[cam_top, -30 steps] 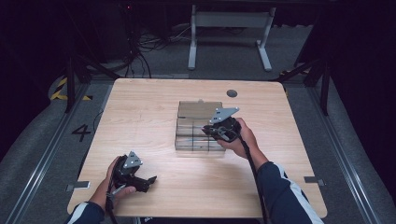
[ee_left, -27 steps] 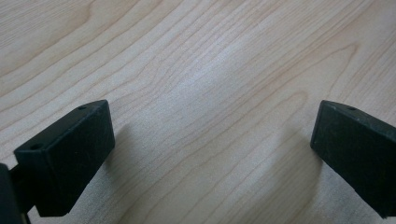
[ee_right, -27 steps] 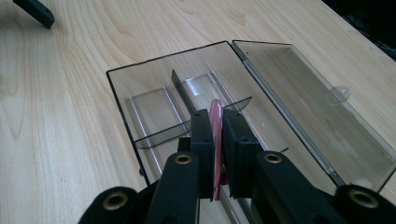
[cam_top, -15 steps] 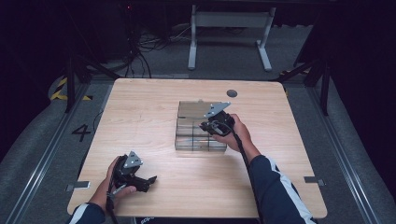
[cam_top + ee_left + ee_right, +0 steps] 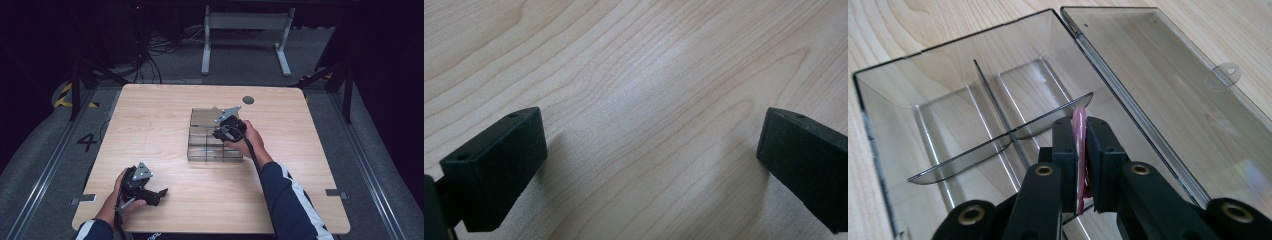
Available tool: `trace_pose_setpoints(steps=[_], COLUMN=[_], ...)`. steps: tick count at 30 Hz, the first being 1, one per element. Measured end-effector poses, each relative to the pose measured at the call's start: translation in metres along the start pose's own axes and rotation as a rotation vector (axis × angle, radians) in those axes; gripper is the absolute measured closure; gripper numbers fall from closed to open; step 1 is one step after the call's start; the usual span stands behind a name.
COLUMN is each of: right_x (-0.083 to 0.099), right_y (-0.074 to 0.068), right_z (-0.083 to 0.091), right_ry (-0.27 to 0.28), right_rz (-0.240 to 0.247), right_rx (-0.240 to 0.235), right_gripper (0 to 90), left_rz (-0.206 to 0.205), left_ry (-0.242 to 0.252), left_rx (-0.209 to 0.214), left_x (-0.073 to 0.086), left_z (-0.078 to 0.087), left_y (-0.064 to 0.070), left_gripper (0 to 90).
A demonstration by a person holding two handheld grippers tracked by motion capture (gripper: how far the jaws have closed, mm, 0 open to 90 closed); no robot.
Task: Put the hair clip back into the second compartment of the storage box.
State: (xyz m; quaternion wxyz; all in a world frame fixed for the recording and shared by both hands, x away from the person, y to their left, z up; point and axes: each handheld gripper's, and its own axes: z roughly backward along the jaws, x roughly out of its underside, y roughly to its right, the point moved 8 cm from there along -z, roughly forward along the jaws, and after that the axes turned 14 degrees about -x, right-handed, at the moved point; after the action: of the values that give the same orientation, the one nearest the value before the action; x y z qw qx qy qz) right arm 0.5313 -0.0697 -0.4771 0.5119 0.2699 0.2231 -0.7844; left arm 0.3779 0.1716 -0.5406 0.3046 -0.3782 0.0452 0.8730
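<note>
A clear smoky plastic box lies in the middle of the table, its lid folded flat beside it. Thin dividers split the box into compartments. My right gripper hovers over the box, shut on a thin pink piece held edge-up between its jaws, just above a divider crossing. My left gripper rests near the table's front left, open, with bare wood between its fingers.
The wooden table has a dark round grommet at the back right. A white desk frame and cables stand on the dark floor beyond. Floor rails run along both sides.
My right gripper has moved slightly left and toward the far part of the box with the pink piece. The left gripper has stayed put.
</note>
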Motion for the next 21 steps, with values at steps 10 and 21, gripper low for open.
trace_pose_setpoints(steps=[10,21], right_x=[0.0,0.001], right_y=[0.002,0.004], right_z=[-0.013,-0.015], right_ry=[-0.026,-0.025], right_rz=[-0.011,-0.032], right_rx=[-0.01,0.003], right_gripper=[84.3,81.4], left_rz=[0.003,0.003], left_ry=[0.0,-0.001], left_rx=[-0.001,-0.001], left_x=[0.0,0.0], left_z=[0.0,0.0], left_y=[0.0,0.0], left_gripper=[0.4,0.4])
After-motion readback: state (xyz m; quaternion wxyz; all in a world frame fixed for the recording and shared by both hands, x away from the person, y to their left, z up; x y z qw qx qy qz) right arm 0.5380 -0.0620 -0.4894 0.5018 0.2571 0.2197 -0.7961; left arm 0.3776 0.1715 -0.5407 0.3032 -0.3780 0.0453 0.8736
